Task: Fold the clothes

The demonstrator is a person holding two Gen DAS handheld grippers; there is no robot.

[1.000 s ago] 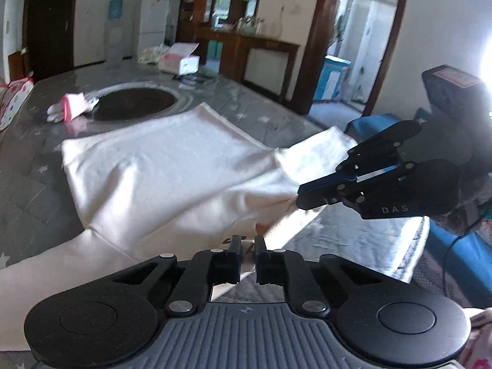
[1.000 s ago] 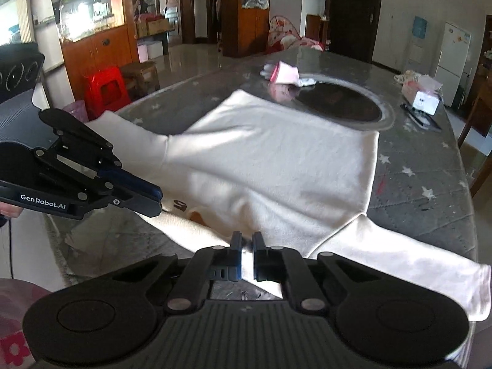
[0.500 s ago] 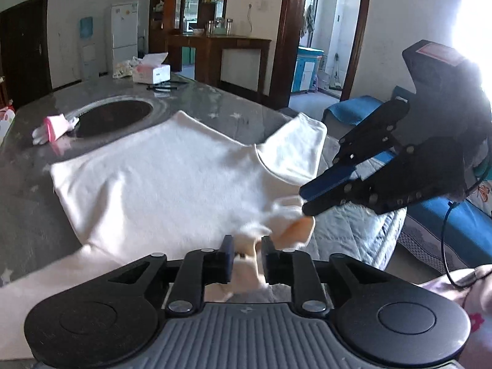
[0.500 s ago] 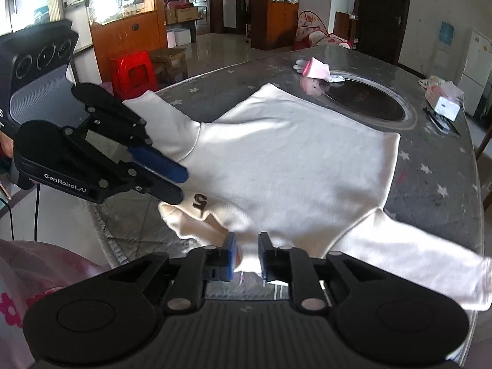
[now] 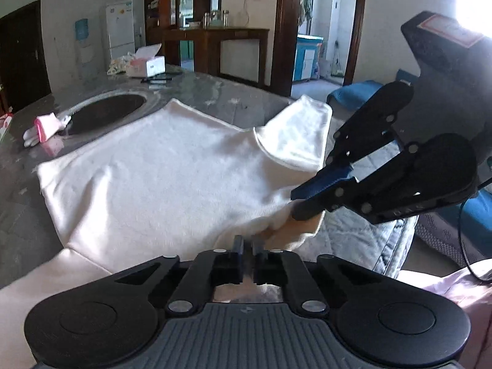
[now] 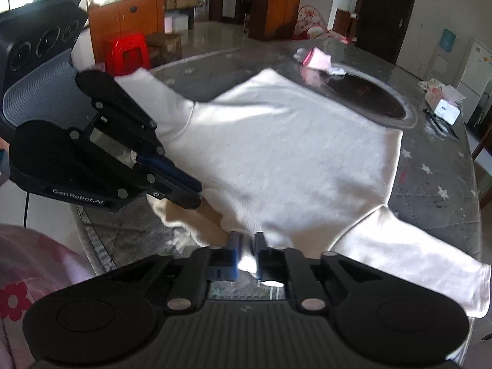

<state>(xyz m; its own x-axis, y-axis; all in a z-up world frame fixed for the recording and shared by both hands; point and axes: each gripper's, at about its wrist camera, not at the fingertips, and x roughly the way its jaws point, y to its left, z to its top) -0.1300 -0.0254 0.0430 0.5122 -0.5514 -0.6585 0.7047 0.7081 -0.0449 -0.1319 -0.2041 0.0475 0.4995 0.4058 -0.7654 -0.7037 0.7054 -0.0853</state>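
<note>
A cream sweatshirt point(image 5: 160, 178) lies spread flat on the grey marble table point(image 5: 18, 215), sleeves out to both sides. My left gripper point(image 5: 247, 244) is shut on the bunched neck edge at the near side. My right gripper point(image 5: 295, 207) comes in from the right, shut on the same edge a little further along. From the right wrist, the sweatshirt point(image 6: 292, 160) fills the middle. There the right gripper point(image 6: 247, 240) pinches white cloth between its fingers, and the left gripper point(image 6: 192, 196) bites the edge at the left.
A dark round inset point(image 5: 104, 112) sits in the table beyond the hem, with a pink and white bundle point(image 5: 46, 126) beside it. A tissue box point(image 5: 147, 64) stands at the far edge. A grey quilted cover point(image 5: 369, 230) hangs off the near edge. A red stool point(image 6: 127, 50) is on the floor.
Half a second ago both pairs of jaws stood apart around the neck edge; now both are shut on it. The left gripper has sunk a little closer to the cloth.
</note>
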